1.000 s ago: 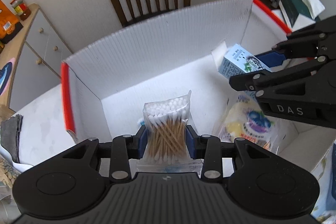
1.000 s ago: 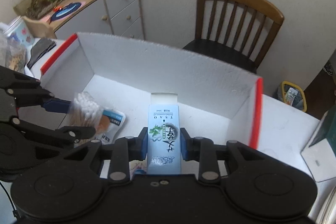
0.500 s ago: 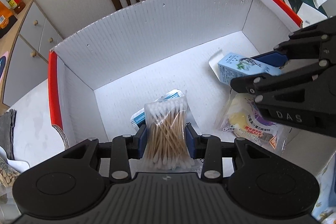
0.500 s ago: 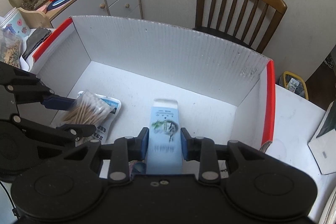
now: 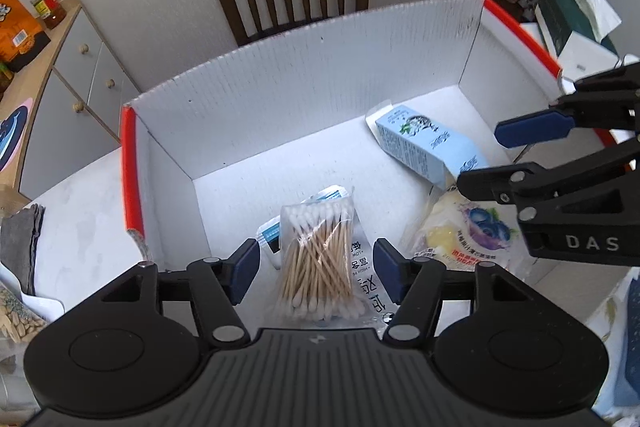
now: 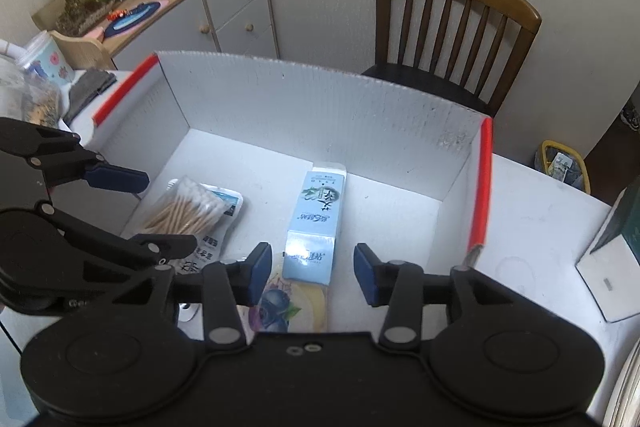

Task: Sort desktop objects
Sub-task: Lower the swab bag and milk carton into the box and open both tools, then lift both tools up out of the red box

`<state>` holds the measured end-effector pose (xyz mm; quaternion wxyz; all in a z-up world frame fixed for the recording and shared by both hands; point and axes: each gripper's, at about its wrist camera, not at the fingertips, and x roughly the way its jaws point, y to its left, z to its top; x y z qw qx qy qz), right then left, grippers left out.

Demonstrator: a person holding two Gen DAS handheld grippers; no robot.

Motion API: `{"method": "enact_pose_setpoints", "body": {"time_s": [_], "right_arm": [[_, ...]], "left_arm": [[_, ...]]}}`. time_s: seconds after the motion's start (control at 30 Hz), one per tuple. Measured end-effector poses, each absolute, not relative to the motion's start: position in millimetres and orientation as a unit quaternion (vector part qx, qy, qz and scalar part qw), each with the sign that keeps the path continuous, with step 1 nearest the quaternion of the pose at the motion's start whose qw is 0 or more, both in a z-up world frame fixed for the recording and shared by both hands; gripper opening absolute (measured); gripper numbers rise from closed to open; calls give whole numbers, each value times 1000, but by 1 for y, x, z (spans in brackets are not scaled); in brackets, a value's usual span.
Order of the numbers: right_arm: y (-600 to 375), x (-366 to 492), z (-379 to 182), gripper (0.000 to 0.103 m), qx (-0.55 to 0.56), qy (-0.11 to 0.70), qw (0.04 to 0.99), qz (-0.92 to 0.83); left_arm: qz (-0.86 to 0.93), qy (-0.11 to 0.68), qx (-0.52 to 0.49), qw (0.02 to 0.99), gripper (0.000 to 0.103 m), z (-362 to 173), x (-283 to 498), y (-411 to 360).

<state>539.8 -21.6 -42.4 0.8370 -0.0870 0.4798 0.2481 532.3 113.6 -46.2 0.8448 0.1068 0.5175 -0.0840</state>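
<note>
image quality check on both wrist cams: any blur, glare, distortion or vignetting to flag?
Left wrist view: sharp, fisheye bows the white box walls; soft daylight, mild sheen on the cotton swab bag, weak shadows. Right wrist view: equally sharp, dark vignette in the corners, chair and cabinet lean with the distortion, a small glare patch on the blue carton near end.
</note>
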Motion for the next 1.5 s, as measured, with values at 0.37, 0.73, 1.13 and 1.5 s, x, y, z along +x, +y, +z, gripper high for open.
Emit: {"method": "enact_pose_setpoints", "body": {"time_s": [0.37, 0.73, 1.13, 1.5], "right_arm": [[-42, 515, -8, 63, -57, 455, 847, 267], [-52, 475, 24, 68, -59, 434, 854, 283], [-77, 423, 53, 80, -42, 405, 863, 299], [-104, 366, 62, 90, -36, 388, 870, 301]], "left_arm": [[-74, 485, 96, 866, 62, -17, 506, 112], [-66, 453, 77, 886, 61, 16, 464, 108], [-81, 419, 62, 902, 61, 44, 399, 98], [-82, 392, 51, 915, 74, 51, 334, 96]]}}
